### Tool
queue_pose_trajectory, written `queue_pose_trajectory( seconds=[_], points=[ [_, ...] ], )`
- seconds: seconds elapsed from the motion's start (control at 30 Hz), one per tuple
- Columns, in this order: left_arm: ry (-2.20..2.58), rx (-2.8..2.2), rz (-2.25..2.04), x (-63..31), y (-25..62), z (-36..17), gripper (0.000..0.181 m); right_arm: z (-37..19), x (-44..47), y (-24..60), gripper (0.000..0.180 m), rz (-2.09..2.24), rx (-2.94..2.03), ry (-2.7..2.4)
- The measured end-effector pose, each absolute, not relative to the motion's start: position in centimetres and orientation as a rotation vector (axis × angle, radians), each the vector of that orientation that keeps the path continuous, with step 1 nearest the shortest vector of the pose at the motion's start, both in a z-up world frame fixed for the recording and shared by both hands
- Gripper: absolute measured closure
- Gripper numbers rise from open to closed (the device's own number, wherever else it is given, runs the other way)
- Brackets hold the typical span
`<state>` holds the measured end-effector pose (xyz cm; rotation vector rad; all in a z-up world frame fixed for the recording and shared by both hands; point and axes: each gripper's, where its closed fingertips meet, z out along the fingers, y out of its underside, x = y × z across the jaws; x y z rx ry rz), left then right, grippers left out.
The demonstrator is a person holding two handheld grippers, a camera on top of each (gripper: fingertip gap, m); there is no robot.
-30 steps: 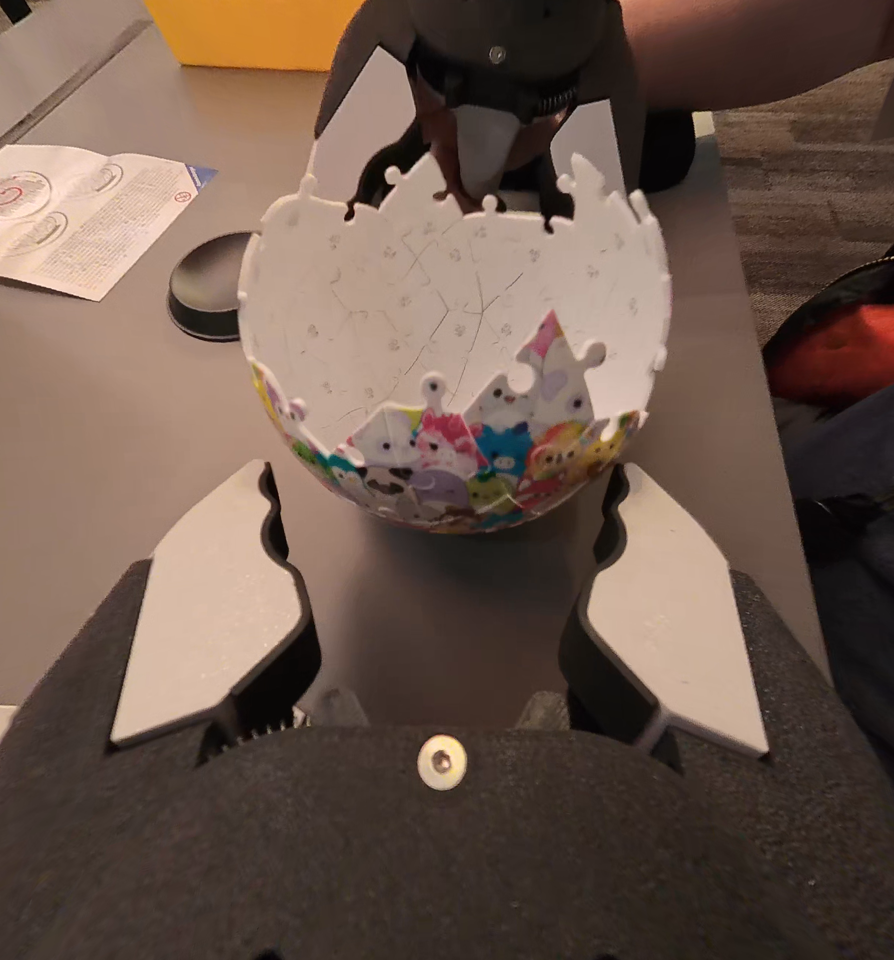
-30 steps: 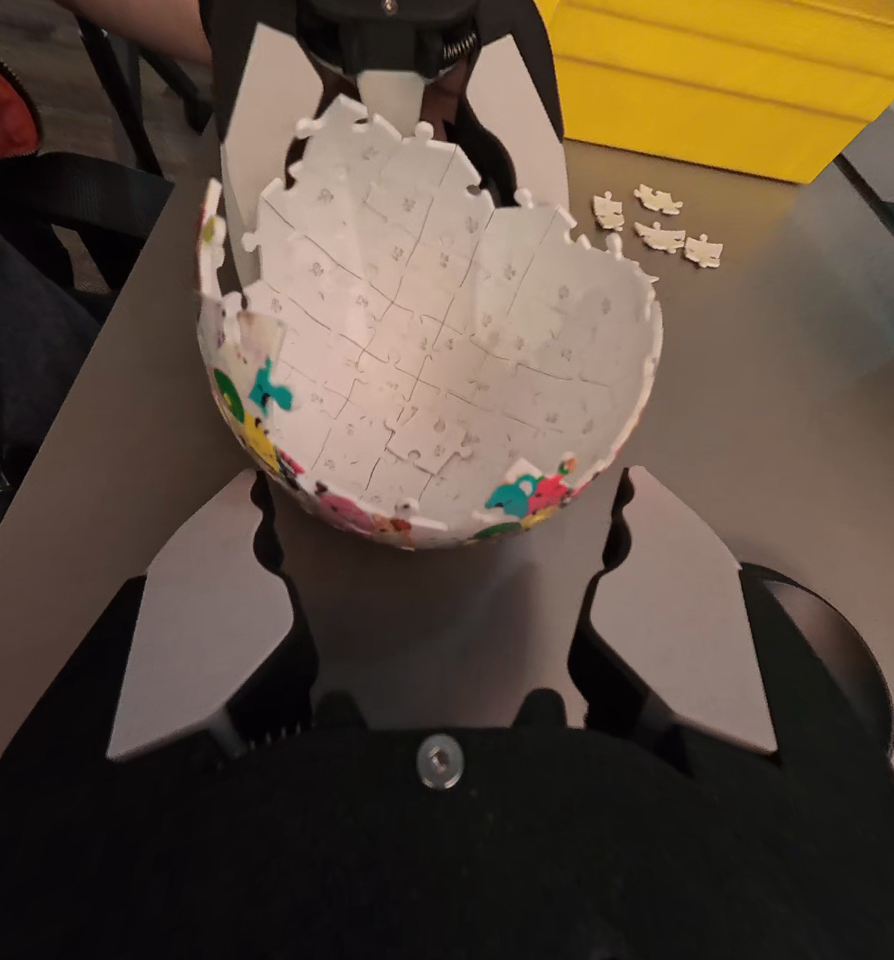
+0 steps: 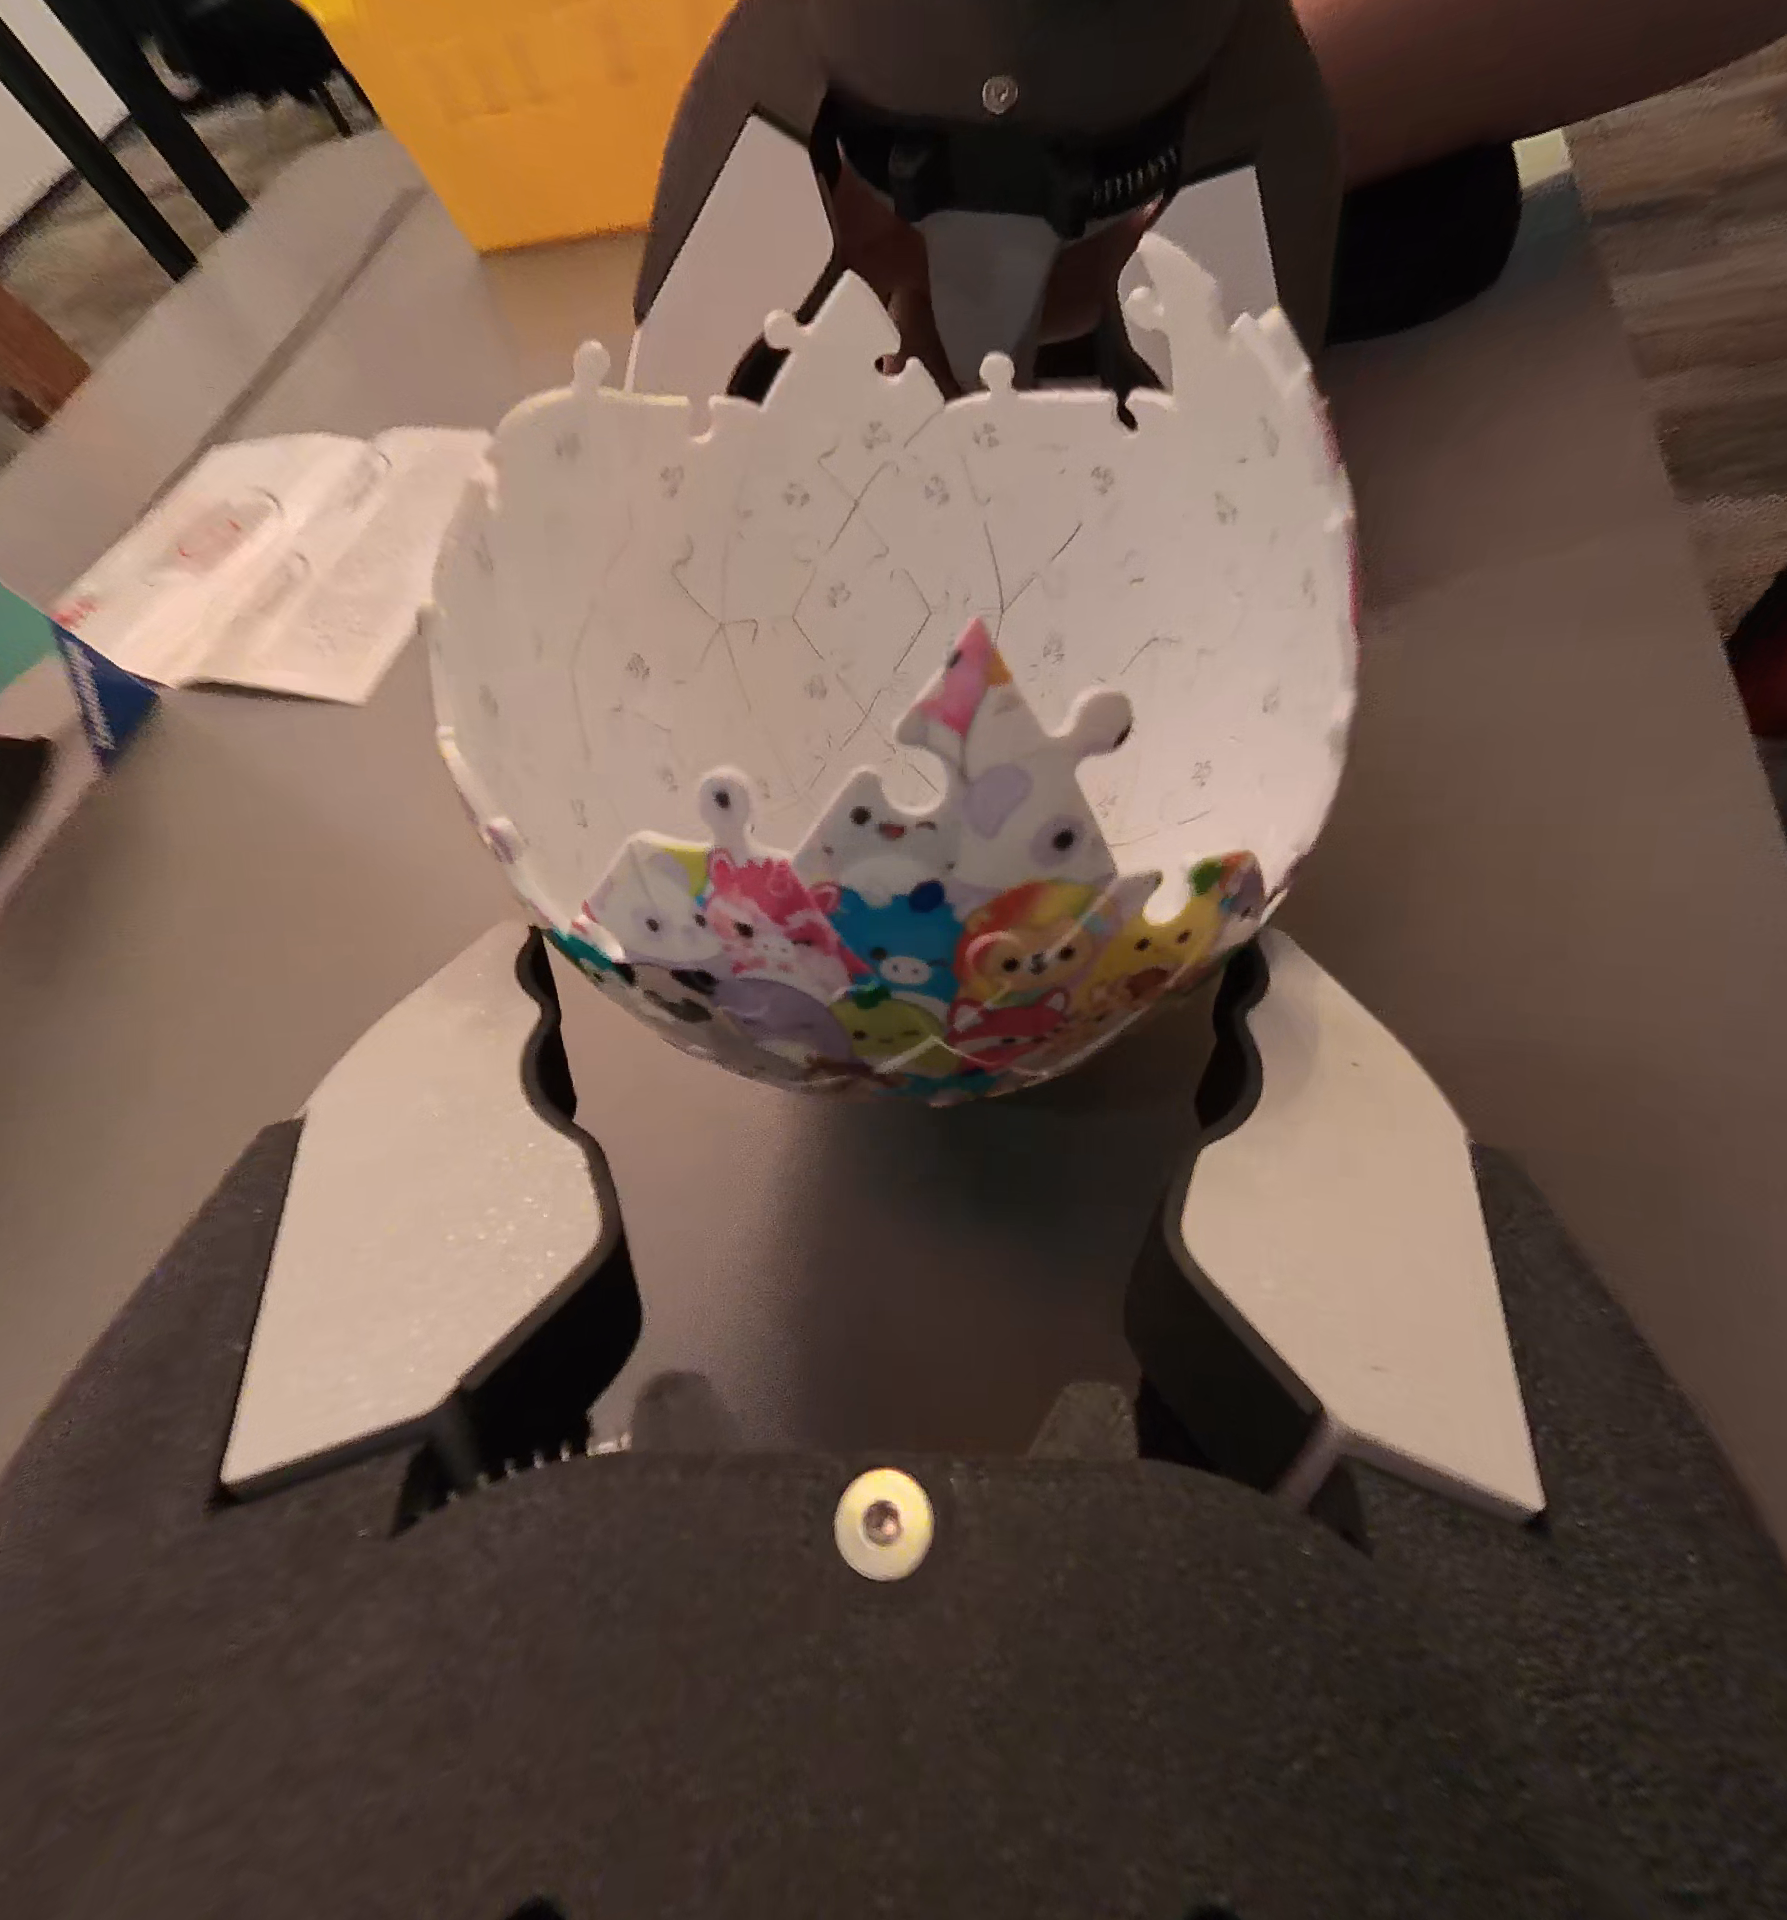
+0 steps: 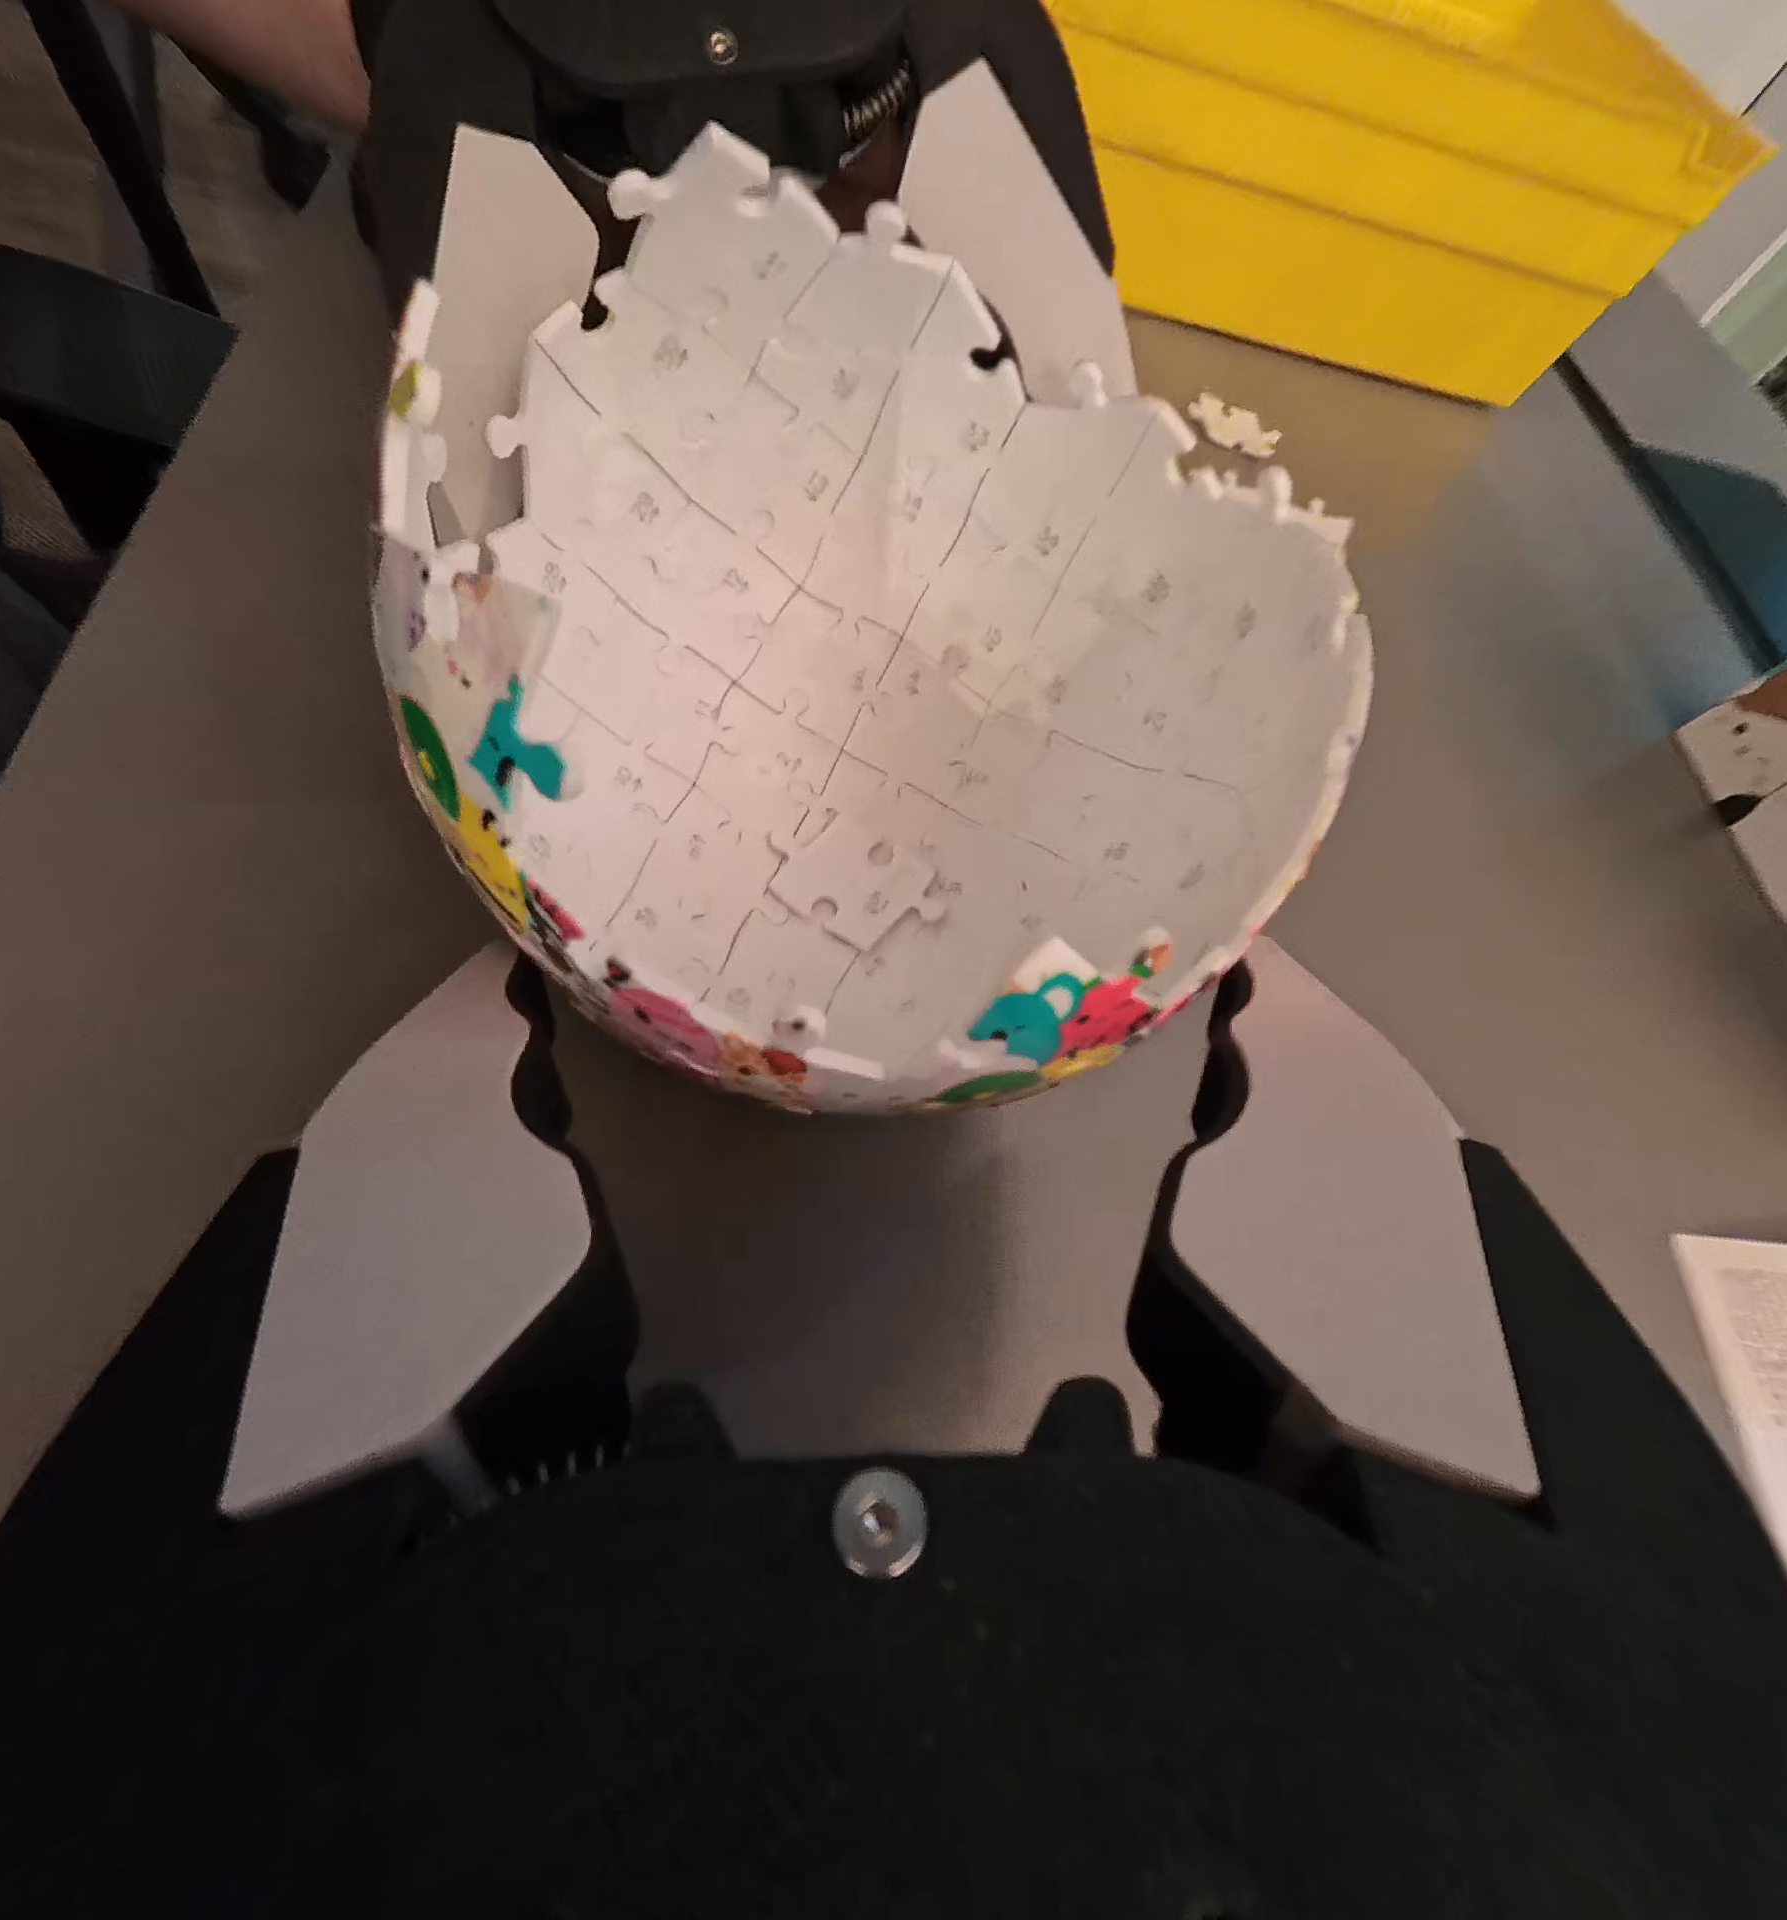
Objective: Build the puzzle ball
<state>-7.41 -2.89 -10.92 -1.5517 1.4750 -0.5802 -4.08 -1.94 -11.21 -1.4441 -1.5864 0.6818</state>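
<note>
My left gripper point(image 3: 889, 997) is spread wide, its 2 tips flanking the half-built white plastic puzzle ball shell point(image 3: 868, 582) with colourful cartoon outside. My right gripper point(image 4: 873, 1023), equally wide, flanks the opposite side; grey table point(image 4: 193, 779) underneath.

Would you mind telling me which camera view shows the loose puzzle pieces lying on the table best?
The right wrist view: a small cluster of loose puzzle pieces lies on the grey table just past the half-built puzzle ball, near the yellow bin, though blurred. The left wrist view shows none of them.
</note>
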Motion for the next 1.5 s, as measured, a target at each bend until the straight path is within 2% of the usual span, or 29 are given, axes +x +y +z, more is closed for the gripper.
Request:
queue_pose_trajectory(
  seconds=[0.53, 0.8, 1.23, 1.5],
  points=[
    [1.563, -1.162, -0.004, -8.4, 7.1, 1.5, 0.063, 2.5, -4.6, 7.1, 0.060, 0.167, -1.005, -1.537],
    [1.513, -1.045, 0.148, -8.5, 9.4, 5.1, 0.063, 5.8, -4.5, 9.4, 0.063, 0.064, -0.924, -1.528],
    [1.439, -1.009, 0.204, -8.3, 10.3, 4.9, 0.063, 5.6, -4.2, 10.2, 0.063, 0.010, -0.926, -1.589],
    [1.461, -1.169, 0.078, -8.1, 7.9, -2.1, 0.063, -1.8, -4.1, 8.2, 0.065, 0.213, -1.065, -1.641]
  ],
)
